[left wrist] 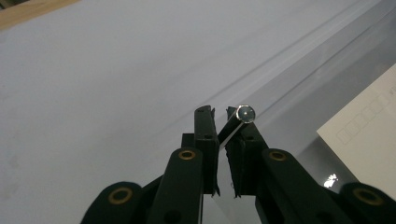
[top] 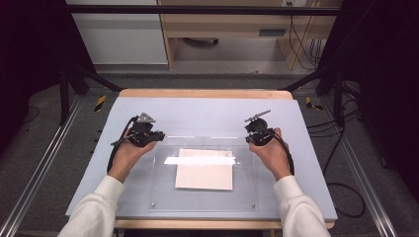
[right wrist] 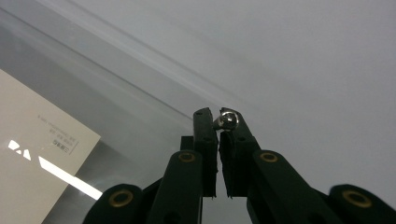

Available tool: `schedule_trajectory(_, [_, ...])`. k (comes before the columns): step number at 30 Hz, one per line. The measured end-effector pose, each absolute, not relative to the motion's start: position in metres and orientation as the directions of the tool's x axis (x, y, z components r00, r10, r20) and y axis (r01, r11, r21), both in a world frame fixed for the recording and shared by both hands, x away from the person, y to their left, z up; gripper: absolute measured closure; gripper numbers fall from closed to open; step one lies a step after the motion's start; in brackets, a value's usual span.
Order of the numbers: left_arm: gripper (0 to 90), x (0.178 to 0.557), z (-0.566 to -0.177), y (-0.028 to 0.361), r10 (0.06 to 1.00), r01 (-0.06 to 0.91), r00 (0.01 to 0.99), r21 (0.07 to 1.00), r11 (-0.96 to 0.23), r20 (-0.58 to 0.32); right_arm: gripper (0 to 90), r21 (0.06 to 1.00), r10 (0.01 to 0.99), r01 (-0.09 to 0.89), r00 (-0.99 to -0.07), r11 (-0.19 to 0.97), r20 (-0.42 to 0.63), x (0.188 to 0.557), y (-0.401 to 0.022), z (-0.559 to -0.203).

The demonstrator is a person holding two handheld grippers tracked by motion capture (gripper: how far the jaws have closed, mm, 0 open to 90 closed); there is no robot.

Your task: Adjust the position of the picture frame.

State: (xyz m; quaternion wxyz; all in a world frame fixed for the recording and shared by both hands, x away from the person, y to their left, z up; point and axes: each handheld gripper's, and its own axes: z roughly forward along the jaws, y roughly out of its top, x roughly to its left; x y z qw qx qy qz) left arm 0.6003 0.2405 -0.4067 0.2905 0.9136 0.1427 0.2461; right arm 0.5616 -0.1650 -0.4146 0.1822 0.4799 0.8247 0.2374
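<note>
Between each gripper's (left wrist: pixel 219 114) clenched jaws sits a small metal pin (left wrist: pixel 244 114) at the tips

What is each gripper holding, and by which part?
The left gripper pinches a thin metal pin near its tip. The right gripper pinches a small shiny metal piece at its end.

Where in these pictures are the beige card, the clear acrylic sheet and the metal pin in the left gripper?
beige card (top: pixel 204 173), high view, its middle.
clear acrylic sheet (top: pixel 247 190), high view, bare right part.
metal pin (left wrist: pixel 245 113), left gripper view, its round end.
</note>
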Motion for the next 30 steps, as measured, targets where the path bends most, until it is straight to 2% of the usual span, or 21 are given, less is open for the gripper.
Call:
schedule_trajectory(17, [82.7,0.615,-0.426,0.232,0.406,0.126,0.842,0.602,-0.788,0.356,85.7,0.571,0.895,0.719,-0.442,0.397,-0.066,0.568,-0.173,-0.428])
schedule_trajectory(21, [83.0,0.619,-0.427,0.231,0.364,0.091,0.848,0.570,-0.817,0.386,85.7,0.571,0.895,0.719,-0.441,0.396,-0.065,0.569,-0.174,-0.432])
schedule_trajectory(30, [83.3,0.617,-0.427,0.233,0.371,0.095,0.841,0.567,-0.818,0.394,85.7,0.582,0.894,0.711,-0.444,0.394,-0.062,0.573,-0.173,-0.434])
